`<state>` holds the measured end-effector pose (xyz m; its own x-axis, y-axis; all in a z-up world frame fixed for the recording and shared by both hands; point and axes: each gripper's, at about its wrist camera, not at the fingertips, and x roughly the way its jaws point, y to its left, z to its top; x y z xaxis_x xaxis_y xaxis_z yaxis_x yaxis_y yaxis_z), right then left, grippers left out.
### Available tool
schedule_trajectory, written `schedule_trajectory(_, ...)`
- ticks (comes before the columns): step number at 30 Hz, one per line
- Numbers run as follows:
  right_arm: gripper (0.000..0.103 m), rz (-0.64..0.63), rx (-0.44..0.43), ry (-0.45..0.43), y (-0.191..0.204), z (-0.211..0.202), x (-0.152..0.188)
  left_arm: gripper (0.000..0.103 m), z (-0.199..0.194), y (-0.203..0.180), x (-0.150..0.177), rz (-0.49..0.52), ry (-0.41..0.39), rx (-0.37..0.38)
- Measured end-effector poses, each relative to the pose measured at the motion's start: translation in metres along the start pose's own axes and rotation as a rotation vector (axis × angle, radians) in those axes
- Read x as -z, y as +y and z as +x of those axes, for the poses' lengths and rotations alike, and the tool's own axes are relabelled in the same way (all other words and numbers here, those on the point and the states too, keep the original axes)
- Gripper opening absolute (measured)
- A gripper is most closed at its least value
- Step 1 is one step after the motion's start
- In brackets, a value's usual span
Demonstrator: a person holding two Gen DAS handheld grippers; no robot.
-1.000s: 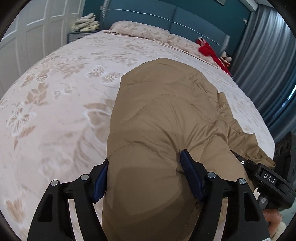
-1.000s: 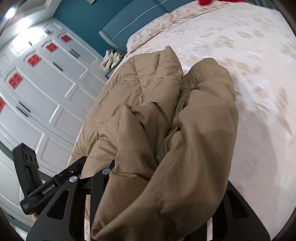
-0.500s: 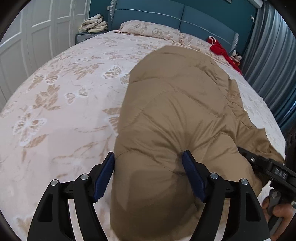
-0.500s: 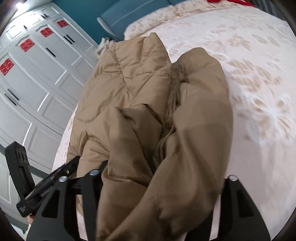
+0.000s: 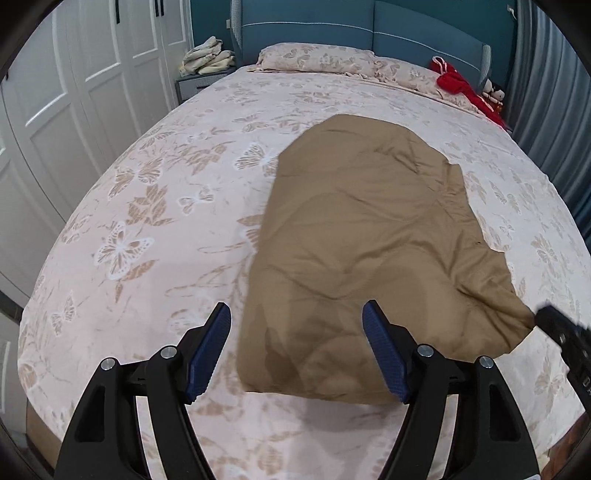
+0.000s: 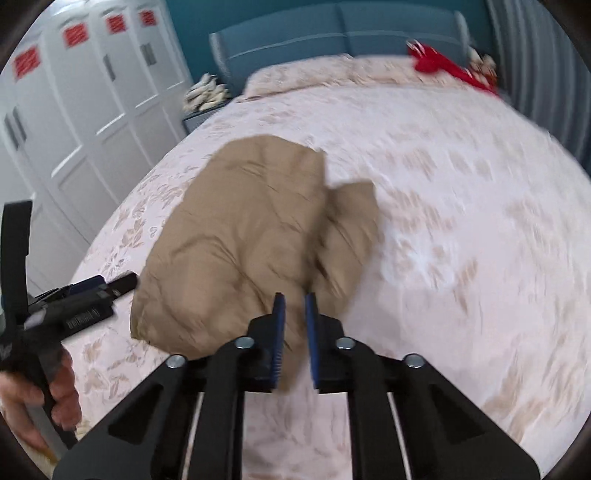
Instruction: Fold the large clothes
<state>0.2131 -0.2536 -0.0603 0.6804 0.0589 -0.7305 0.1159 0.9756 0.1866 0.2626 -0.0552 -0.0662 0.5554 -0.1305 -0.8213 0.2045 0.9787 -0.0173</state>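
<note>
A tan quilted jacket [image 5: 369,251] lies folded on the bed, also in the right wrist view [image 6: 251,236]. My left gripper [image 5: 297,343] is open and empty, its blue pads [image 5: 208,347] wide apart just above the jacket's near edge. My right gripper [image 6: 294,325] has its jaws nearly closed with a narrow gap; the jacket's near right corner shows in line with that gap, and I cannot tell whether the pads pinch it. The left gripper shows at the left in the right wrist view [image 6: 110,286]. The right gripper's body shows at the right edge of the left wrist view [image 5: 565,339].
The bed has a pink butterfly-print cover [image 5: 155,229], pillows [image 5: 317,59] and a blue headboard [image 5: 406,33]. A red garment [image 5: 461,88] lies at the far right corner. White wardrobe doors [image 5: 66,96] stand left. A nightstand holds folded cloth [image 5: 207,55]. Grey curtains [image 5: 554,92] hang right.
Both grippers let the jacket down onto the bed and drew back. The left gripper released it and stays open. The right jaws have closed to a narrow gap.
</note>
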Motion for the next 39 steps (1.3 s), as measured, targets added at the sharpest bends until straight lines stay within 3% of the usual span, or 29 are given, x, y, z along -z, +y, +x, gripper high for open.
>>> schedule_trajectory(5, 0.010, -0.022, 0.035, 0.072, 0.014, 0.042, -0.011, 0.072, 0.023, -0.016, 0.002, 0.023, 0.059, -0.050)
schedule_trajectory(11, 0.009, 0.053, 0.055, 0.159, 0.004, 0.078, 0.017, 0.077, 0.045, -0.014, 0.019, 0.001, 0.097, -0.059)
schedule_trajectory(19, 0.009, 0.069, 0.059, 0.186, 0.003, 0.098, 0.032, 0.080, 0.056, -0.026, 0.028, 0.042, 0.080, -0.113)
schedule_trajectory(27, 0.009, 0.090, 0.065, 0.189, 0.002, 0.111, 0.042, 0.088, 0.070, -0.019, 0.035, 0.018, 0.088, -0.101)
schedule_trajectory(39, 0.009, 0.070, 0.081, 0.194, 0.005, 0.117, 0.042, 0.088, 0.070, -0.029, 0.042, 0.042, 0.064, -0.148)
